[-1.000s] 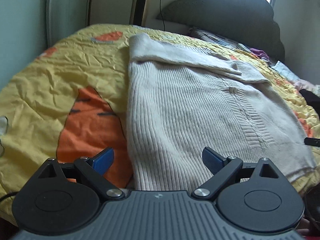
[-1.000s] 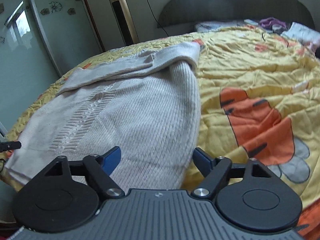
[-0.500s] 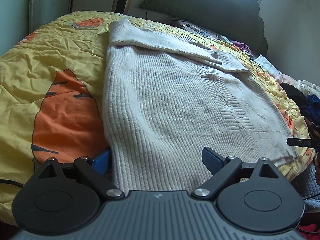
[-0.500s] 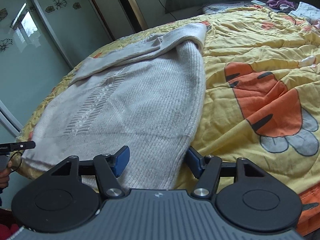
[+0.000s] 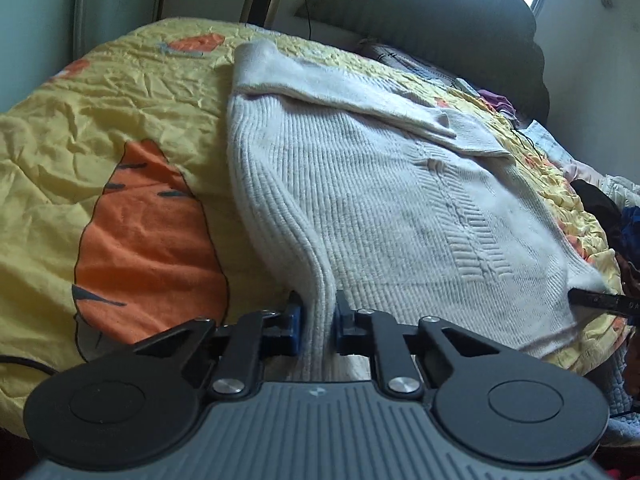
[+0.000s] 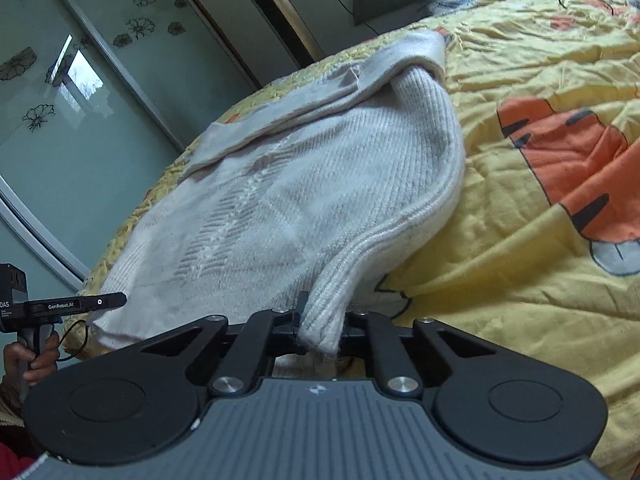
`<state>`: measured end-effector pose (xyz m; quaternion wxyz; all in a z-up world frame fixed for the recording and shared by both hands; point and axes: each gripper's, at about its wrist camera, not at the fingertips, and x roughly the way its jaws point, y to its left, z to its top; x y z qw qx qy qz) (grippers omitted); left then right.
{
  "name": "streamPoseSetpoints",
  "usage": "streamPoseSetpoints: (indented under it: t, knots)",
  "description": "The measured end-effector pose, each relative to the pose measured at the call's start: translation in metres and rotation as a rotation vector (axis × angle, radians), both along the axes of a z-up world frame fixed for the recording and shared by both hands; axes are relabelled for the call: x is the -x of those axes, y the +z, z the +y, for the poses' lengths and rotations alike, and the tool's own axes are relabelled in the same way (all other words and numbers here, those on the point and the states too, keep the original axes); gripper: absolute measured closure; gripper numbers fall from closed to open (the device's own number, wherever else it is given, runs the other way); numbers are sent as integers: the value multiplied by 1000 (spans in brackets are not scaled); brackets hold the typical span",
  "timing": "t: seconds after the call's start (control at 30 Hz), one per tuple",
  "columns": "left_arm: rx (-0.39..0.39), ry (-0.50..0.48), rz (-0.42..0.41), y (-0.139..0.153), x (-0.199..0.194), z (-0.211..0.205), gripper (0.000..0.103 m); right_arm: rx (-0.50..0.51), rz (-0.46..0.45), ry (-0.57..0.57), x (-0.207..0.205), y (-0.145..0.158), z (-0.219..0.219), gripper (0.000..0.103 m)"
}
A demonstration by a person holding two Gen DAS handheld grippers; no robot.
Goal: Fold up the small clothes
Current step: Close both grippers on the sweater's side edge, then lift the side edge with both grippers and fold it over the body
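R gripper (image 6: 320,330) clamped on cream knit sweater (image 6: 288,208) hem corner, lifted off yellow quilt (image 6: 520,248); L gripper (image 6: 86,303) at far corner.

Both grippers — left (image 5: 318,320), right (image 6: 322,328) — jaws clamped (on fabric)

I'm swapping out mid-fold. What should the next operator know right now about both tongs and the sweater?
Left tongs: shut on the near hem of the sweater.
Right tongs: shut on the hem's other corner, lifted slightly.
Sweater lies on the yellow bedspread, its body flat.
Done: sleeve folded across the top; both corners gripped.
Left: probably carry the hem toward the top end, release, smooth.
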<state>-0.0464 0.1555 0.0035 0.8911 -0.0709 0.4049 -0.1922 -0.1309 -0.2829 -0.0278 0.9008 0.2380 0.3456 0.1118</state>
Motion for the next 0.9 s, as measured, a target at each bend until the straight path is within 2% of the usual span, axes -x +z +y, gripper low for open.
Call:
streamPoseSetpoints:
  t: [0.2, 0.3, 0.47, 0.67, 0.9]
  knots:
    - [1, -15, -117, 31, 1, -19, 89, -18, -113, -8, -7, 26, 2, 91]
    - [13, -14, -150, 43, -10, -26, 89, -4, -154, -14, -18, 38, 3, 92]
    - [30, 28, -173, 52, -31, -33, 89, 42, -195, -28, -44, 49, 3, 92]
    - [1, 67, -214, 58, -44, -42, 89, 106, -225, -66, -68, 53, 5, 92]
    - [-24, 147, -175, 60, -72, -55, 89, 210, -252, -102, -92, 50, 10, 92]
